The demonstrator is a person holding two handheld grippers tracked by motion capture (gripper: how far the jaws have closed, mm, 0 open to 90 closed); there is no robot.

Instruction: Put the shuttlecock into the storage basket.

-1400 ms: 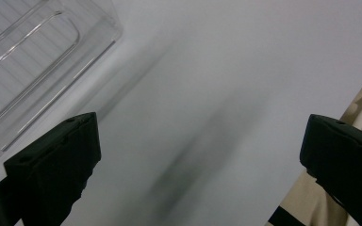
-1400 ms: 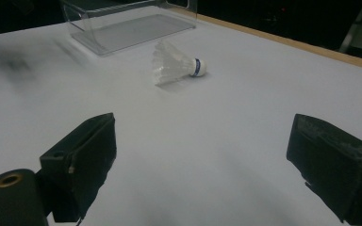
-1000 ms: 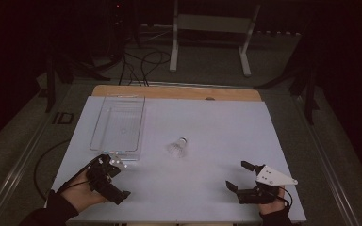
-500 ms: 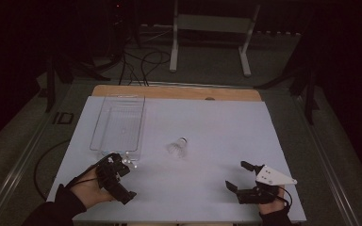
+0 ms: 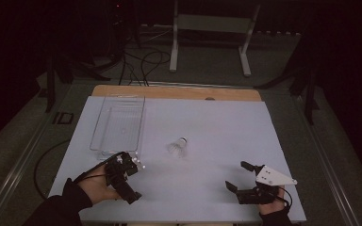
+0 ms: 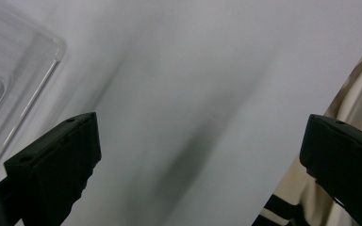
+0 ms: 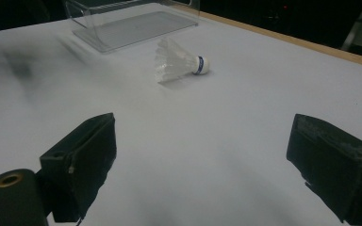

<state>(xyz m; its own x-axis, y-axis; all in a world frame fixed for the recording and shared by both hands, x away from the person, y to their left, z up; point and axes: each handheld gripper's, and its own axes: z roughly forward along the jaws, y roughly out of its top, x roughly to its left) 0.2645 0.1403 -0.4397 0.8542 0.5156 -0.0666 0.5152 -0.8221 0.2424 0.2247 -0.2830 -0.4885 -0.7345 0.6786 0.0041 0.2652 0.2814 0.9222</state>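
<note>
The left tool (image 5: 131, 172) is lying low over the near left part of the surface (image 5: 217, 127), its jaws spread wide with nothing between them; in the left gripper view they are framing bare white sheet, with a corner of the clear tray (image 6: 9, 84) showing at the upper left. A person's hand (image 5: 96, 188) is gripping this tool from behind, a dark sleeve (image 5: 56, 212) trailing off the bottom edge. The tool is sitting just off the near end of the clear tray (image 5: 119, 125), which is lying lengthwise along the left side of the surface.

The right tool (image 5: 242, 178) is resting near the front right edge, also released, its two jaws standing well apart and holding nothing. Its grey three-cornered plate (image 5: 274, 176) is pointing to the right. In the right gripper view the jaws are opening toward the shuttlecock (image 7: 179, 63).

The shuttlecock (image 5: 177, 148) is lying on its side near the middle of the surface, between the two tools and apart from both, its white feather skirt facing the near side and its cork tip, ringed with a blue band, pointing away. It is sitting just right of the tray, not touching it.
</note>
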